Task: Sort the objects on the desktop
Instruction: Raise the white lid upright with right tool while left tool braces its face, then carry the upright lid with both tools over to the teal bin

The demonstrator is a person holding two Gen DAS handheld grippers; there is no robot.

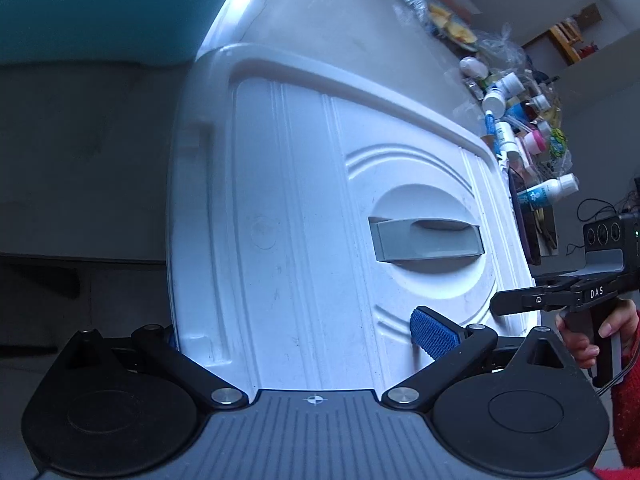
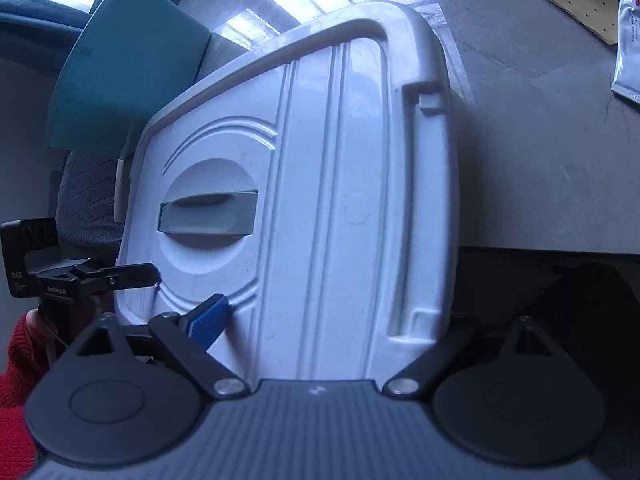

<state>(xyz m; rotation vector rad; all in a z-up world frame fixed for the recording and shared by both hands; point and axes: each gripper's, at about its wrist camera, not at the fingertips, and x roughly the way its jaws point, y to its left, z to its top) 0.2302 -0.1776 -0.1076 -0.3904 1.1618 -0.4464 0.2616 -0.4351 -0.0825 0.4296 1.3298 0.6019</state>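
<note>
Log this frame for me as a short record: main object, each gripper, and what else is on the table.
main object: white lid with a grey handle
left gripper: straddles the lid's near end; one blue pad on its top face, other finger hidden past the rim; grip unconfirmed
right gripper: same arrangement on the opposite side
table: grey, lid overhanging its edge
clutter: bottles heaped beyond the lid
person: red sleeve
</note>
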